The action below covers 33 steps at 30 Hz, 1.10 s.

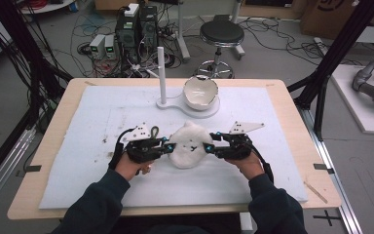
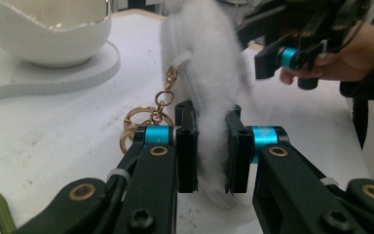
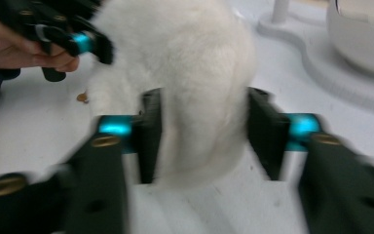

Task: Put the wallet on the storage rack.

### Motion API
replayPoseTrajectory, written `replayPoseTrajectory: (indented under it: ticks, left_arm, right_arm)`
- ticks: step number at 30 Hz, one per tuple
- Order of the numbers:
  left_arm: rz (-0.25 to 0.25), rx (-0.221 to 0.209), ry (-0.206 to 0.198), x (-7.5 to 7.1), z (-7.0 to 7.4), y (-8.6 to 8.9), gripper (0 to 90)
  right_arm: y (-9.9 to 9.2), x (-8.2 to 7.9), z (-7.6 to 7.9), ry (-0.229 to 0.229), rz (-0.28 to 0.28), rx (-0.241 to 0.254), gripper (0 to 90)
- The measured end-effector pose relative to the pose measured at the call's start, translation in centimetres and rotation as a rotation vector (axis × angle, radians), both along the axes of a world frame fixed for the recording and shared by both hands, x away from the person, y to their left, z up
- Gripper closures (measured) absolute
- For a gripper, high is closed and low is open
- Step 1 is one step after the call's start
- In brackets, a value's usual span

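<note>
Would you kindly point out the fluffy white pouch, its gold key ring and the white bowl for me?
fluffy white pouch (image 1: 189,145), high view, middle of its furry face.
gold key ring (image 2: 135,118), left gripper view, upper arc of the large ring.
white bowl (image 1: 200,93), high view, inner wall of the bowl.

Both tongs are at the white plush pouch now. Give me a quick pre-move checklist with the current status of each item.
1. Left tongs clamped on the plush pouch: ok, the pads squeeze its fur edge.
2. Right tongs gripping the pouch: not ok, the pouch sits between the jaws with a gap at one pad.
3. Gold keyring clasp free of the left jaws: ok, it hangs beside them.
4. Pouch on the white mat: cannot tell whether it rests or is lifted.
5. Eggshell bowl clear of the hands: ok.
</note>
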<state>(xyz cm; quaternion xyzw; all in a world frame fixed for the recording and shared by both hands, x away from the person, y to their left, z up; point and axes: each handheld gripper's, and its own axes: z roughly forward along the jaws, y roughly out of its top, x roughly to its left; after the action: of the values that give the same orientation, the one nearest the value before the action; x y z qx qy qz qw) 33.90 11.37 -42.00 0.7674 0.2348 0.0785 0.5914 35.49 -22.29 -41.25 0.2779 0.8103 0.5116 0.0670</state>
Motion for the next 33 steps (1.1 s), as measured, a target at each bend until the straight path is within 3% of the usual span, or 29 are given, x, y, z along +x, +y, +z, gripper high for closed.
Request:
replayPoseTrajectory:
  ticks: [3,5,6,7,8,9,10,12,13,14,16,19,22,23,27,30,31,33]
  left_arm:
    - [-0.035,-0.033,-0.018,-0.1,0.1,0.0,78.6]
    - [-0.064,-0.033,-0.031,-0.2,0.1,-0.1,78.6]
    - [-0.070,-0.024,-0.030,-0.3,0.1,-0.2,78.5]
    - [-0.065,-0.004,-0.019,-0.3,-0.1,-0.4,78.5]
    - [-0.065,-0.004,-0.019,-0.3,-0.1,-0.4,78.4]
    - [-0.068,0.004,-0.012,-0.2,-0.1,-0.4,78.4]
    - [-0.058,0.014,0.000,-0.2,-0.2,-0.5,77.2]
    - [-0.001,0.035,0.078,0.3,-0.6,-0.5,68.5]
    - [-0.001,0.035,0.078,0.3,-0.6,-0.5,62.1]
    - [0.020,0.041,0.098,0.5,-0.7,-0.4,62.1]
    - [0.079,0.045,0.115,0.9,-0.7,0.1,54.1]
    - [0.111,0.037,0.117,1.0,-0.6,0.6,50.8]
    - [0.177,0.004,0.088,1.2,-0.1,1.8,48.2]
    - [0.177,0.004,0.088,1.2,-0.1,1.8,45.0]
    - [0.260,-0.063,0.099,1.5,0.4,4.1,35.2]
    - [0.333,-0.066,0.073,1.8,0.8,6.6,21.4]
    - [0.333,-0.066,0.073,1.8,0.8,6.6,19.6]
    - [0.363,-0.057,0.051,1.9,0.9,7.9,19.6]
  right_arm:
    - [0.1,0.8,-1.1,0.118,0.012,0.003,33.9]
    - [0.2,0.8,-1.2,0.129,0.020,0.005,33.3]
    - [0.5,0.8,-1.2,0.128,0.037,0.014,40.8]
    - [0.5,0.8,-1.1,0.123,0.061,0.016,54.1]
    - [0.4,0.6,-0.9,0.109,0.069,0.011,60.7]
    - [0.4,0.6,-0.9,0.109,0.069,0.011,60.7]
    - [0.1,0.3,-0.5,0.057,0.081,0.009,70.9]
    - [0.0,0.0,0.0,-0.009,0.078,0.012,73.5]
    - [0.0,-0.3,0.2,-0.047,0.073,0.002,74.0]
    - [0.0,-0.3,0.2,-0.047,0.073,0.002,74.0]
    - [0.0,-0.6,0.5,-0.106,0.071,-0.004,74.5]
    - [-0.3,-0.6,0.7,-0.122,0.046,0.005,74.4]
    - [-0.9,-0.5,1.0,-0.138,0.004,0.013,74.1]
    - [-0.9,-0.5,1.0,-0.138,0.004,0.013,74.1]
    - [-1.8,-0.2,2.1,-0.160,-0.078,0.000,73.7]
    - [-2.1,0.1,3.5,-0.219,-0.105,-0.024,73.8]
    - [-2.1,0.1,3.5,-0.219,-0.105,-0.024,73.8]
    - [-2.1,0.8,4.7,-0.278,-0.119,-0.041,73.8]
